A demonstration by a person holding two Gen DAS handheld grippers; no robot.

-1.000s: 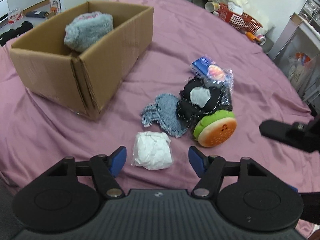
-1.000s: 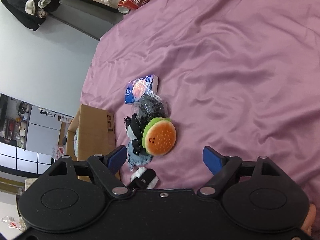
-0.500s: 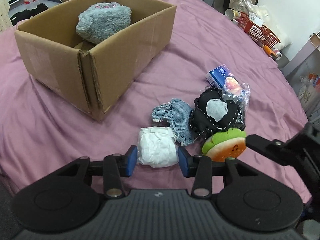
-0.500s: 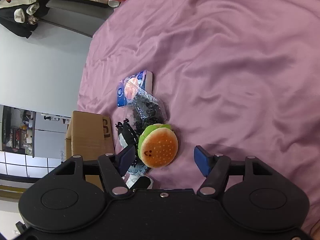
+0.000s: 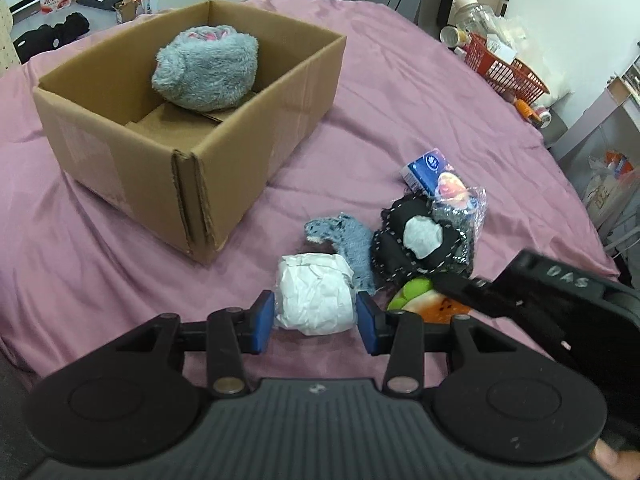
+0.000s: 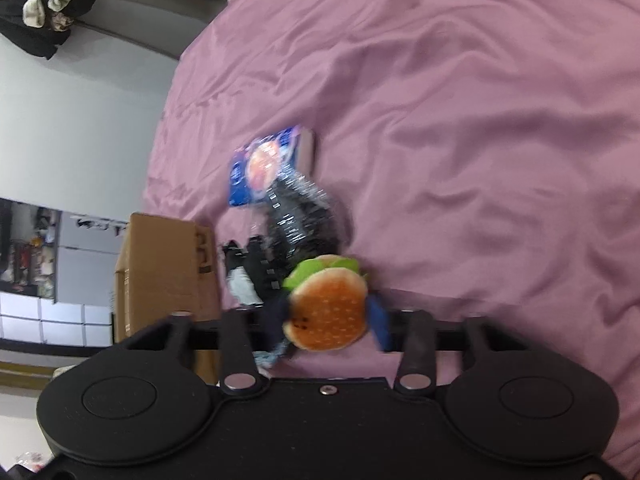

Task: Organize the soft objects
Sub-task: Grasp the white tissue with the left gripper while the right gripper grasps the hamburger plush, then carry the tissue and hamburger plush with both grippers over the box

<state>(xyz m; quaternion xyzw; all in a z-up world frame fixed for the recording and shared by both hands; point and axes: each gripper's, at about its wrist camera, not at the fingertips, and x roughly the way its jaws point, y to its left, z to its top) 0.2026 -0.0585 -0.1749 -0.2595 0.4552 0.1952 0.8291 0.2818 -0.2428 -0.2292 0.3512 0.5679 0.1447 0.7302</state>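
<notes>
The left gripper [image 5: 316, 322] clamps both blue pads on a white crumpled bundle [image 5: 314, 298] lying on the purple sheet [image 5: 100, 248]. The right gripper [image 6: 328, 322] grips a burger plush [image 6: 326, 314] at its sides. At 1 o'clock from the bundle sits a black fabric piece [image 5: 420, 246]; at 11 o'clock, the cardboard box [image 5: 208, 168] holds a grey plush [image 5: 206, 66].

Open purple sheet [image 5: 400, 80] lay far and right of the cardboard box [image 5: 224, 184], giving free passage. Near right, the black pouch [image 5: 420, 248], denim scrap [image 5: 352, 240] and tissue pack [image 5: 424, 166] crowded together, blocking the way.
</notes>
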